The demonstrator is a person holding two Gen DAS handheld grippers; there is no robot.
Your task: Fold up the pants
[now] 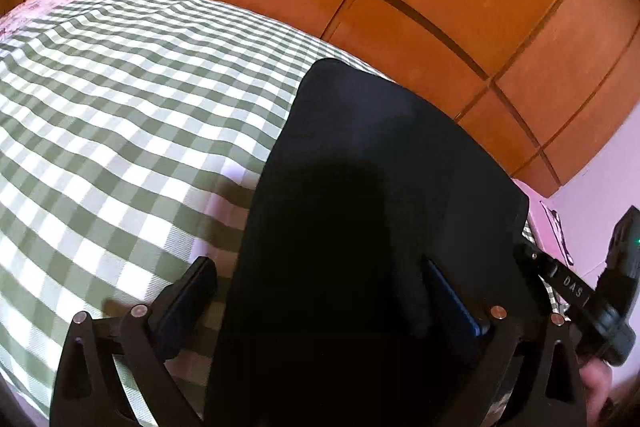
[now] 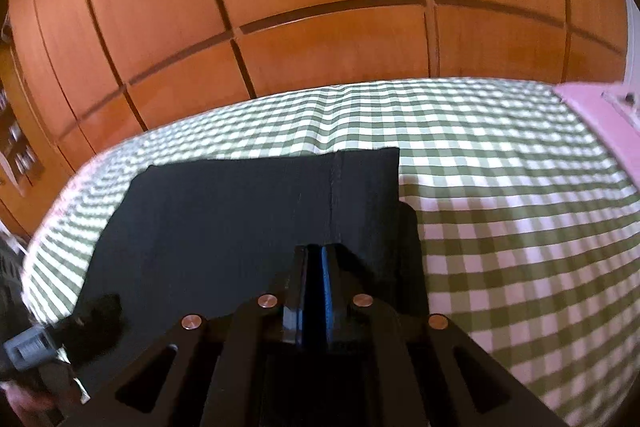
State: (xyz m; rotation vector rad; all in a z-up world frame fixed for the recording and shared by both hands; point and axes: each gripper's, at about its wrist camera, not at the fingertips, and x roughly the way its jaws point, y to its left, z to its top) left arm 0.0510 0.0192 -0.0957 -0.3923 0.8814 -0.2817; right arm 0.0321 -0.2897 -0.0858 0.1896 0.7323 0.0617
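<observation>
The black pants [image 1: 380, 167] lie folded into a flat rectangle on the green-and-white checked bedspread [image 1: 120, 127]. My left gripper [image 1: 320, 295] is open wide and low over the pants' near end. Its left finger [image 1: 192, 291] is over the bedspread and its right finger [image 1: 452, 303] over the dark cloth, neither pressing on it. In the right wrist view the pants [image 2: 240, 211] show a seam running toward my right gripper [image 2: 320, 251]. Its pads stand nearly together at the fold's near right part. I cannot make out cloth pinched between them.
A wooden panelled wardrobe [image 2: 320, 7] rises just behind the bed. A pink wall [image 1: 600, 187] and a pink edge [image 2: 592, 115] border the bed on the right. Checked bedspread [image 2: 520, 227] stretches on both sides of the pants. A hand [image 1: 596, 383] holds the right gripper's body.
</observation>
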